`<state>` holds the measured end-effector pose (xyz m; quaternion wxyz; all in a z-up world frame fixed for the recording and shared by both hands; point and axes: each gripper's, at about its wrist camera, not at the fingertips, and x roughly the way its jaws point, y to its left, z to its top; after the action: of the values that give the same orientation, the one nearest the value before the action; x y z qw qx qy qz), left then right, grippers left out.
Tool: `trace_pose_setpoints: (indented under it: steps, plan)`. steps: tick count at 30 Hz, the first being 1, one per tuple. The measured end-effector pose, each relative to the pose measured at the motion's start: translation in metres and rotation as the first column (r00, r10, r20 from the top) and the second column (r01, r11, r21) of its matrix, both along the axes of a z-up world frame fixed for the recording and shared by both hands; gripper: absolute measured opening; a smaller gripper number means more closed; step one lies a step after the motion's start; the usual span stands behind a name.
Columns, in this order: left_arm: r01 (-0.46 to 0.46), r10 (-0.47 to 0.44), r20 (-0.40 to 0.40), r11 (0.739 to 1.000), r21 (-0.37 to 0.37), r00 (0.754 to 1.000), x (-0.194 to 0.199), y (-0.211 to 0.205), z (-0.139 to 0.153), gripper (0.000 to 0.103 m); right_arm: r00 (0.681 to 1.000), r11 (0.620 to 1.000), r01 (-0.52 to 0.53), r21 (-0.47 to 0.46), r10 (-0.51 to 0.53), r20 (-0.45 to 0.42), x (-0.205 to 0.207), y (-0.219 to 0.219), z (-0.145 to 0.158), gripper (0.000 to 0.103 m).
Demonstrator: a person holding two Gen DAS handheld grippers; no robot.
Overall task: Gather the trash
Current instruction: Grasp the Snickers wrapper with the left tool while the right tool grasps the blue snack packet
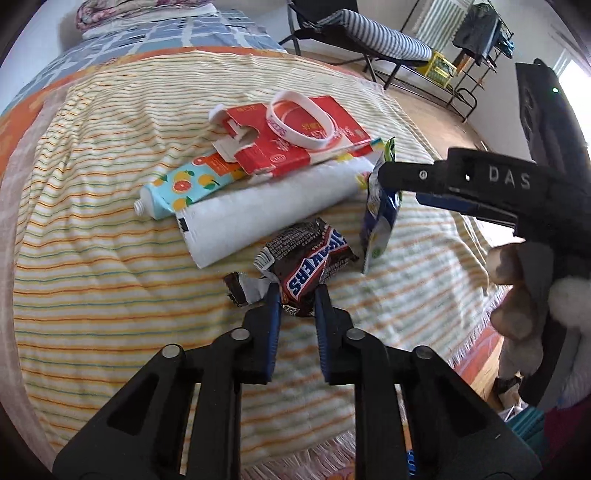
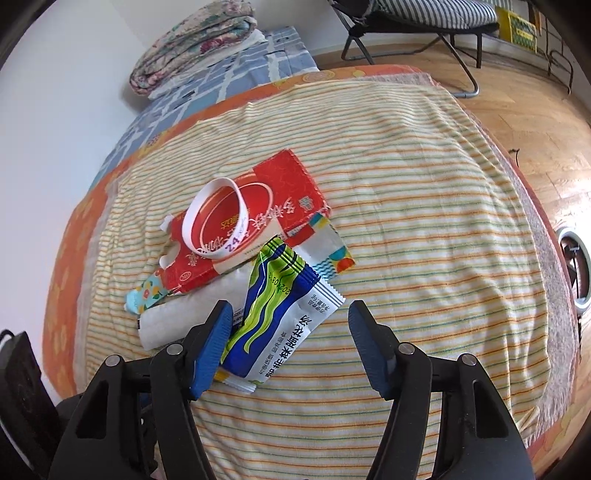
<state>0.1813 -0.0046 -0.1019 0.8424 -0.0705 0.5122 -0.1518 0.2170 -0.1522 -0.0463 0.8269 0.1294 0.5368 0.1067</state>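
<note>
A brown Snickers wrapper (image 1: 308, 264) lies on the striped cloth (image 1: 110, 277). My left gripper (image 1: 297, 299) is shut on its near end. A blue and green snack packet (image 2: 280, 317) (image 1: 380, 218) stands tilted between the fingers of my right gripper (image 2: 290, 332), which is open; the left pad touches it. Behind lie a red carton (image 1: 295, 140) (image 2: 251, 221) with a white wristband (image 1: 301, 120) (image 2: 218, 218) on it, a fruit-print tube (image 1: 177, 188) (image 2: 146, 295) and a white sheet (image 1: 269, 210) (image 2: 177, 321).
The cloth covers a bed with an orange sheet (image 2: 74, 240) and folded quilts (image 2: 192, 44) at the far end. A folding chair (image 1: 362, 33) and wooden floor (image 2: 535, 110) lie beyond the bed's right edge.
</note>
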Motion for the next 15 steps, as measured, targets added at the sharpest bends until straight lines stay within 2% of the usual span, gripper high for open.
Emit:
trace_pose_setpoints:
  steps: [8,13,15]
  plan:
    - [0.023,-0.025,0.044,0.999,0.044,0.999,-0.019,-0.001,0.01,0.015,0.997,0.988,0.016,0.151,-0.005,-0.075,-0.017,-0.022,-0.003,0.064]
    - [0.02,-0.023,0.045,0.998,0.06,0.999,-0.024,0.006,0.011,0.015,0.997,0.985,-0.014,0.174,0.028,-0.077,-0.028,-0.02,0.001,0.064]
    - [0.019,-0.022,0.045,0.998,0.066,0.999,-0.026,0.007,0.011,0.015,0.997,0.984,-0.021,0.176,0.033,-0.066,-0.032,-0.018,0.003,0.051]
